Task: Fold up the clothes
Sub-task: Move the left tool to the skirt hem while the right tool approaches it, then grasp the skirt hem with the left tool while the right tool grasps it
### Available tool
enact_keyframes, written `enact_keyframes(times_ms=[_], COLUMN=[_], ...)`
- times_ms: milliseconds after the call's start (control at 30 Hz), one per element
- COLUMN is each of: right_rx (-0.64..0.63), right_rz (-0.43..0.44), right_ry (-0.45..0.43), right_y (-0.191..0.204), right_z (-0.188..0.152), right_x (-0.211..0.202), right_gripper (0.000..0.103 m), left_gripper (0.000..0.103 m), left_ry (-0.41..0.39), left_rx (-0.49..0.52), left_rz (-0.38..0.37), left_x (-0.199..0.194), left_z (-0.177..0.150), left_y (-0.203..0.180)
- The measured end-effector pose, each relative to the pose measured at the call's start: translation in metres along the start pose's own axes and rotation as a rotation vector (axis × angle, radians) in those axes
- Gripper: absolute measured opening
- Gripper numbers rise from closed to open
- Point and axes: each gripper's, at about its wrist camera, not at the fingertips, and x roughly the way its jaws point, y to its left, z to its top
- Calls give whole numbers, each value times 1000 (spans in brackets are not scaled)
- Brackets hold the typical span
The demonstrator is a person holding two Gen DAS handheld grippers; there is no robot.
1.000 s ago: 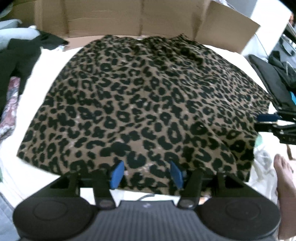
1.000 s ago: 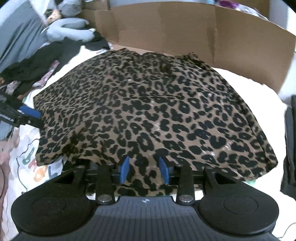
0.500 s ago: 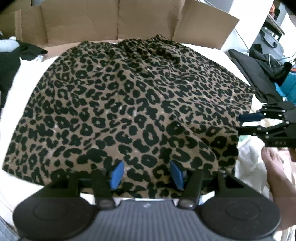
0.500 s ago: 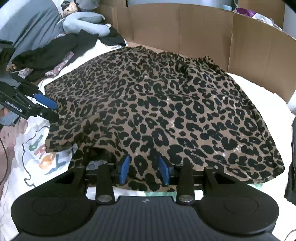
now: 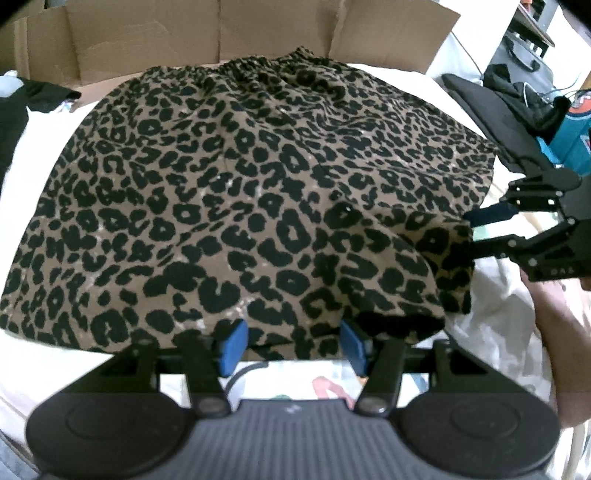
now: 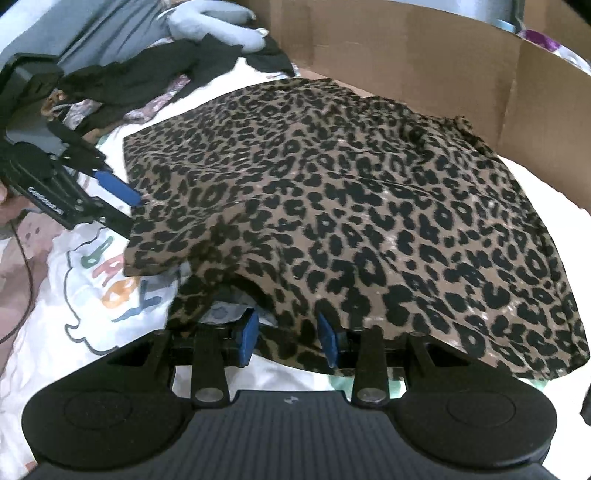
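Observation:
A leopard-print skirt (image 5: pixel 240 192) (image 6: pixel 351 206) lies spread on the white bed sheet (image 5: pixel 48 369), waistband at the far side by the cardboard. My left gripper (image 5: pixel 292 345) stands at the near hem with its blue pads apart and the hem between them; in the right wrist view the left gripper (image 6: pixel 135 212) reaches the skirt's left corner. My right gripper (image 6: pixel 288 341) also has its pads apart with the hem between them. In the left wrist view the right gripper (image 5: pixel 469 232) meets the right corner, where the cloth bulges up. Neither pair of pads visibly presses the cloth.
A cardboard wall (image 5: pixel 147 37) (image 6: pixel 406 44) stands behind the skirt. Dark clothes (image 6: pixel 147 74) and a grey-blue plush toy (image 6: pixel 214 22) lie at the far left. A black bag (image 5: pixel 498 122) sits to the right. A person's forearm (image 5: pixel 554 332) is at the right edge.
Both views have rolled and shifted. Each gripper now sits closer to its corner of the hem, and the hem by the right gripper has lifted into an open fold. Jaw widths look unchanged.

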Motion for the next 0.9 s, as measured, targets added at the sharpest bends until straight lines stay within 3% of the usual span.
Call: enact_keyframes(times_ms=[400,500,567,633,667,767,900], right_rx=[-62,-82,-84,-93,-98,-118,-155], right_rz=[-17,-15,-16,-16,-12,11,32], right_ry=[-10,-15,-18,-19,-19,-14,0], right_y=[7,10,10,11,11,13,15], right_z=[12,12,11,10,10,8,5], right_x=[17,18,18,19,19,17,15], right_gripper=[40,37,31,17,1,0,0], left_gripper=[63,57,46,38,27,6,1], left_ry=[-62,-80,-94,-98,-97,-98,-96], left_rx=[162,175,188,204,214,238,252], left_rz=[66,38,21,10,3,-7,-23], left_x=[12,12,12,13,14,14,10], left_z=[6,7,7,8,8,6,1], left_y=[-29,-32,-36,-39,-41,-42,-36])
